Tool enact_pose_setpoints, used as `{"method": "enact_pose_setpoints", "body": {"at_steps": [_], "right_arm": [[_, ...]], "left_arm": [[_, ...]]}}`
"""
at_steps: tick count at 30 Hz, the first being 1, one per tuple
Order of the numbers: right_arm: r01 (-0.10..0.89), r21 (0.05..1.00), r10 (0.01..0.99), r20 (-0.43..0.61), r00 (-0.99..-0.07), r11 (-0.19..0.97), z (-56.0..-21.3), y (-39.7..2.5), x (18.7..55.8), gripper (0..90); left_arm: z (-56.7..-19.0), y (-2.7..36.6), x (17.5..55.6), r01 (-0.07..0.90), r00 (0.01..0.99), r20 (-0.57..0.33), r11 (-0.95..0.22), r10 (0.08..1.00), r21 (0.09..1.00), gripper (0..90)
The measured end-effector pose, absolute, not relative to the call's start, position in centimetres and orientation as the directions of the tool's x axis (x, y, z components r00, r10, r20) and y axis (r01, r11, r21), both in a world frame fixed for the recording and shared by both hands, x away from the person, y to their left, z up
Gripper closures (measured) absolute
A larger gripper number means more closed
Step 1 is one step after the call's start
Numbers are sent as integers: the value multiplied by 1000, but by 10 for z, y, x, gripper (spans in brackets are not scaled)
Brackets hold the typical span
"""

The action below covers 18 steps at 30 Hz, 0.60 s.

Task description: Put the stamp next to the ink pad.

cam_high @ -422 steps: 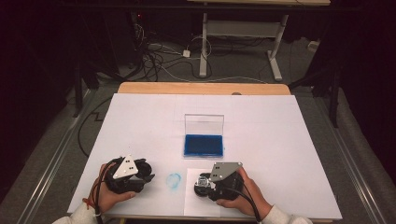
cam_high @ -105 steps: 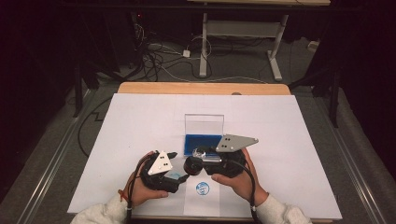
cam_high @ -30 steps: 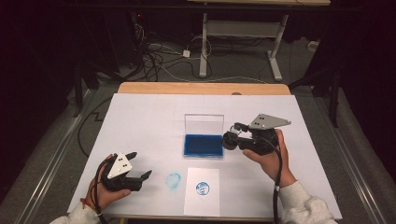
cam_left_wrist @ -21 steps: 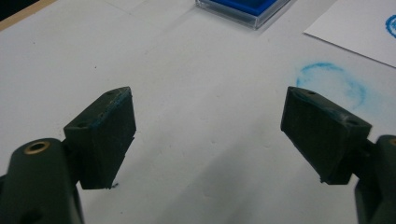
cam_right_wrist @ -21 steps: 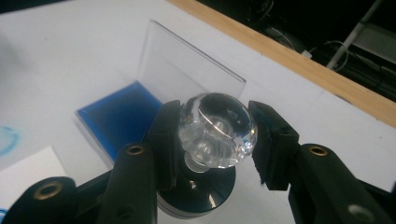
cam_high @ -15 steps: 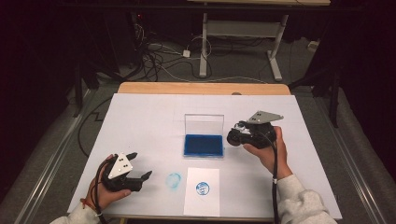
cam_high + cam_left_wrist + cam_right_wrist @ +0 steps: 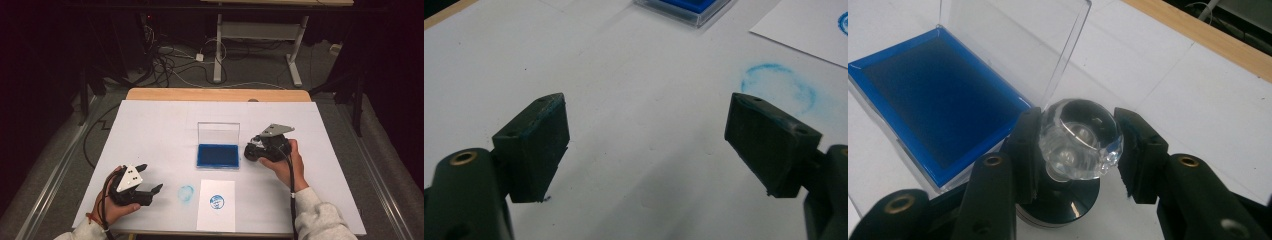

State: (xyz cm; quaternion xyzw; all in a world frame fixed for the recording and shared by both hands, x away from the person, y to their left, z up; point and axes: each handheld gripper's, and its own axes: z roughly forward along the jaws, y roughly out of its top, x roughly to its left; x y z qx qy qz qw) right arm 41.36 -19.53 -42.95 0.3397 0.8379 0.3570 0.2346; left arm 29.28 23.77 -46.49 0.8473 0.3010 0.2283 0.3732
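Note:
A blue ink pad (image 7: 217,155) lies mid-table with its clear lid (image 7: 218,132) standing open. My right gripper (image 7: 251,150) sits just right of the pad. In the right gripper view its jaws (image 7: 1079,119) are shut on the clear knob of a stamp (image 7: 1080,140), whose black base rests on the table beside the ink pad (image 7: 933,110). A white paper (image 7: 216,212) near the front edge bears a round blue print (image 7: 216,202). My left gripper (image 7: 150,178) rests at the front left, open, with nothing between its jaws (image 7: 646,102).
A pale blue ring smudge (image 7: 186,192) marks the white table (image 7: 165,125) between my left gripper and the paper, and appears ahead of the left jaws (image 7: 779,85). A wooden strip (image 7: 215,95) runs along the far edge. Cables and desk legs lie on the floor beyond.
My right gripper has come down and a little left with the stamp, settling beside the ink pad's right side. The left gripper has stayed where it was.

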Motion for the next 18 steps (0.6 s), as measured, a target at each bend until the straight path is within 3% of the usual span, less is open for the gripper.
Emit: {"method": "enact_pose_setpoints", "body": {"at_steps": [18], "right_arm": [[405, 736, 731, -176, -660, 543, -439, -191, 406, 570]], "left_arm": [[-465, 237, 292, 340, 721, 161, -548, 674, 764, 176]]}}
